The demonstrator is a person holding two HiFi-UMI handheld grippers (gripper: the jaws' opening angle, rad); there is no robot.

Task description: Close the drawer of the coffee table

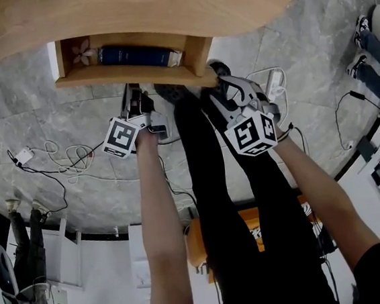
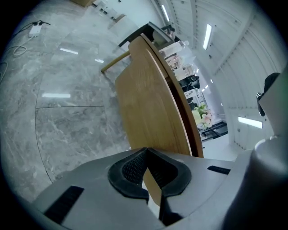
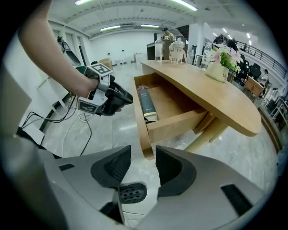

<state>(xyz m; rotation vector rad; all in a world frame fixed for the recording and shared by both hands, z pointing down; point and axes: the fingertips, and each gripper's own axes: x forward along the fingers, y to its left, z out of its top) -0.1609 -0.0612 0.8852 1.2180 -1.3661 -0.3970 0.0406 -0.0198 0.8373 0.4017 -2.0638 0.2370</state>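
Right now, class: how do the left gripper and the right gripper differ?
On the left gripper the jaw tips meet; on the right gripper they stand apart. The left gripper faces the coffee table, with no drawer in sight; the right gripper faces the open drawer. Both hold nothing.

The pale wooden drawer (image 1: 134, 75) in front of me stands pulled out from under the worktop (image 1: 161, 9), with a dark book (image 1: 136, 54) inside.
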